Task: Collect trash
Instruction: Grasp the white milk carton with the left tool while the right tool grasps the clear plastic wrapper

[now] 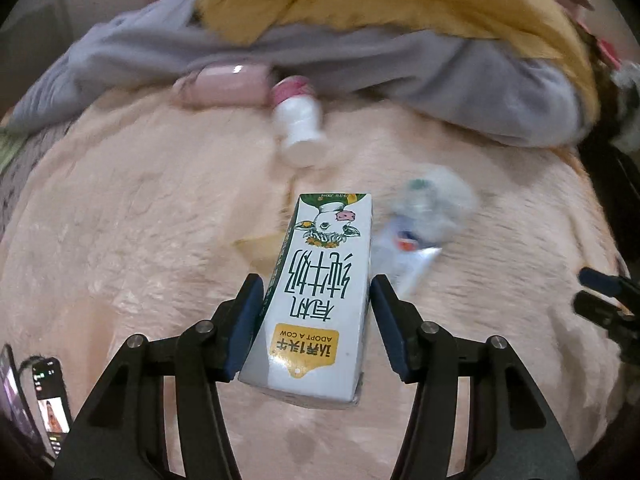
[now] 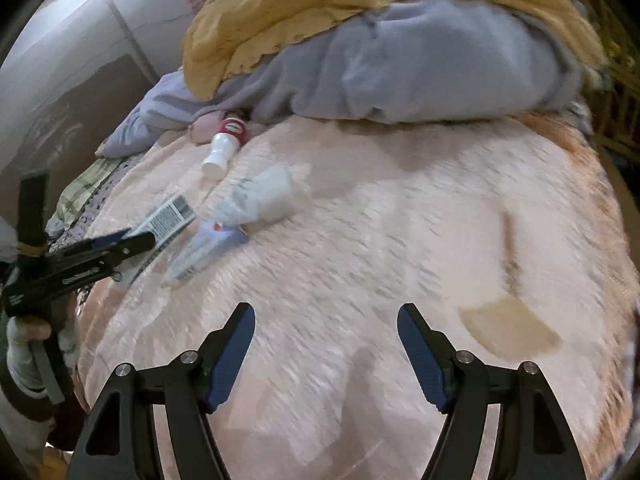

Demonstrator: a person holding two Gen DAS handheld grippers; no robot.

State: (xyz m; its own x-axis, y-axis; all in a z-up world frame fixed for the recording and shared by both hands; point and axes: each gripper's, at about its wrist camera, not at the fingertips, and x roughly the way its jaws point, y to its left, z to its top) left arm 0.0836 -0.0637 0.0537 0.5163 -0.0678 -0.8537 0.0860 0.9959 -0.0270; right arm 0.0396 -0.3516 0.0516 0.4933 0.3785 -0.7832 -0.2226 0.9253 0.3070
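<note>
Milk carton [image 1: 320, 292]: lies between the jaws of the left gripper [image 1: 318, 300], long axis running straight out along the fingers, left pad touching its side, right pad just beside; full clamp not certain. Crumpled wrappers [image 2: 244, 216]: ahead and left of the right gripper [image 2: 326, 340], whose jaws stand apart, empty. Small bottle [image 2: 224, 144]: farther ahead, on the bed [image 2: 400, 208]. Left gripper nearer to both.

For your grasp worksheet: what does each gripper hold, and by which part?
Left gripper clamps the milk carton across its narrow sides, around mid-length; right gripper holds nothing.
</note>
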